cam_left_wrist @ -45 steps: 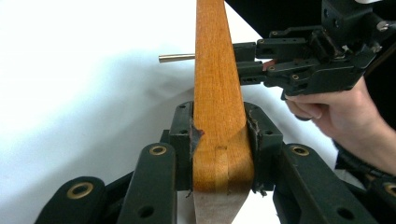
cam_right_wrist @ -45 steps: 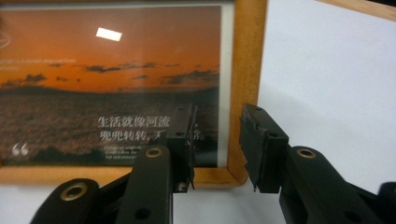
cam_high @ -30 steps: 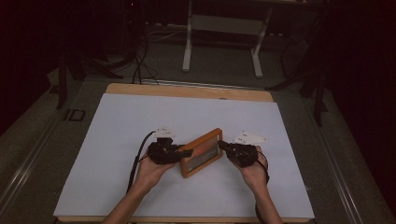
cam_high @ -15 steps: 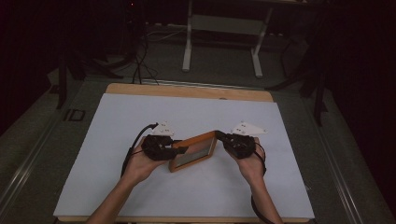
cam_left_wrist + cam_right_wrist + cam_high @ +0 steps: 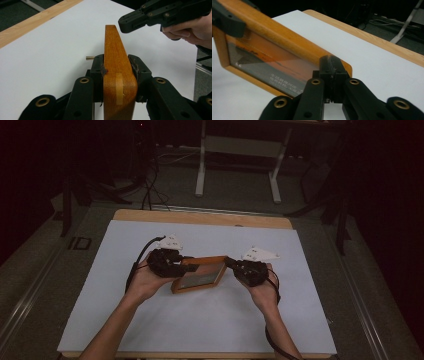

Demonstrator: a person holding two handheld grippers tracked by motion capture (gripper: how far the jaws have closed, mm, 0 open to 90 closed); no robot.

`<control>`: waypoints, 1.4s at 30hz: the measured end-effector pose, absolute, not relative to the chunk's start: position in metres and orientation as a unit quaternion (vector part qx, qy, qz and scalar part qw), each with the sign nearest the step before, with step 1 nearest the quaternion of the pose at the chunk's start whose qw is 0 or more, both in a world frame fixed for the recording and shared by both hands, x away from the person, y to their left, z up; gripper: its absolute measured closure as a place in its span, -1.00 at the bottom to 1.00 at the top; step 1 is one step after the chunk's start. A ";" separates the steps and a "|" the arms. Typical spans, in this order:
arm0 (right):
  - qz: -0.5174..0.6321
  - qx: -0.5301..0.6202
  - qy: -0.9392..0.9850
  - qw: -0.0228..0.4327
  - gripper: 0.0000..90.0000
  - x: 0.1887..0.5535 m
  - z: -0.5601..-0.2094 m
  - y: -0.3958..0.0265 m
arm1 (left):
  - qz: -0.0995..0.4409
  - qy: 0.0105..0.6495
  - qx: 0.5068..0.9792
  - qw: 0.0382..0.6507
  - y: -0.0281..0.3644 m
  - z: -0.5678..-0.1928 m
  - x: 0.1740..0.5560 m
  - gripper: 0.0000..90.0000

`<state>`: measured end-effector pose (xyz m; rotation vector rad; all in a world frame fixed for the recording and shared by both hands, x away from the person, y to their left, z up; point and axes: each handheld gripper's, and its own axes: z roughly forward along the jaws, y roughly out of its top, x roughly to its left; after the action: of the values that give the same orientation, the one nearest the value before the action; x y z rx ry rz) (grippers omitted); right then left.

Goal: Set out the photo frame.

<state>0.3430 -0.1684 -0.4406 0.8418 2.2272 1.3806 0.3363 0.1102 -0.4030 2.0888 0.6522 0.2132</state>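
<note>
A wooden picture frame [image 5: 197, 276] with a glass front hangs tilted a little above the white table sheet [image 5: 150, 320], between the two hands. My left gripper [image 5: 187, 266] is shut on its left end; in the left gripper view its pads [image 5: 97, 67] press both faces of the frame's edge [image 5: 113, 45]. A small brass pin [image 5: 90, 58] sticks out beside the frame. My right gripper [image 5: 231, 264] is at the frame's right end with its jaws together. In the right gripper view its tips [image 5: 329, 65] rest against the frame's near corner [image 5: 269, 50].
The white sheet covers a table with a wooden far edge [image 5: 200, 217]. Beyond it, on the dark floor, stand a metal table frame [image 5: 235, 165] and some cables [image 5: 147, 190]. Open sheet lies on all sides of the hands.
Both hands and the frame have risen and shifted left. The frame has turned from a steep diagonal to lie more nearly level across the view.
</note>
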 end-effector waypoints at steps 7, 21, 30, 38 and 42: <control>0.494 0.277 0.803 0.183 0.42 0.342 -0.442 -0.172 | 0.070 0.244 0.861 0.441 0.094 -0.409 0.340 0.53; 0.476 0.202 0.841 0.160 -0.42 0.350 -0.443 -0.160 | 0.067 0.183 0.873 0.446 0.080 -0.404 0.350 0.51; 0.470 0.175 0.855 0.130 -0.44 0.360 -0.446 -0.159 | 0.064 0.164 0.879 0.444 0.076 -0.402 0.355 0.51; 0.476 0.163 0.855 0.128 -0.03 0.356 -0.448 -0.169 | 0.054 0.168 0.874 0.453 0.076 -0.403 0.362 0.43; 0.477 0.159 0.854 0.135 0.28 0.353 -0.448 -0.175 | 0.053 0.172 0.872 0.455 0.076 -0.404 0.363 0.34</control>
<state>0.3534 -0.1750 -0.4475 0.4617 2.4728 1.3812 0.3627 0.0757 -0.4039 2.1527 0.4238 0.1301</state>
